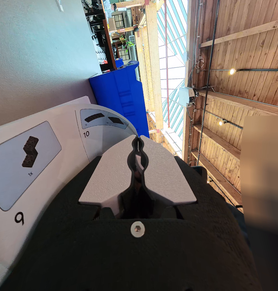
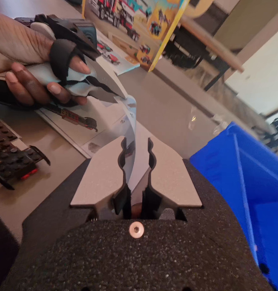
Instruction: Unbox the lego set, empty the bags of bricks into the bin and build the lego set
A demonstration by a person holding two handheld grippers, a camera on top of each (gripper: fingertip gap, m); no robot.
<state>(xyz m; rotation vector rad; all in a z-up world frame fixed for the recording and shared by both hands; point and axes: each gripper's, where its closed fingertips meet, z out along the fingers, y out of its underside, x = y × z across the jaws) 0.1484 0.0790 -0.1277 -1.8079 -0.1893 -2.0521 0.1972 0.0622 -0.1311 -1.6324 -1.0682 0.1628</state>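
Observation:
My left gripper (image 1: 138,137) is shut on the edge of a page of the instruction booklet (image 1: 56,141) and holds that page lifted and curled. In the right wrist view a hand holds this left gripper (image 2: 117,98) above the open booklet (image 2: 75,126). The lifted page (image 2: 132,126) arcs down between the fingers of my right gripper (image 2: 136,140), which is open; I cannot tell whether the page touches its left finger. A partly built black lego chassis (image 2: 14,157) with red pieces lies on the table to the left.
The blue bin (image 2: 239,181) stands close on the right and also shows in the left wrist view (image 1: 119,97). The lego box (image 2: 135,23) stands at the back with a second booklet (image 2: 119,63) before it. Clear plastic bags (image 2: 198,119) lie beyond the bin.

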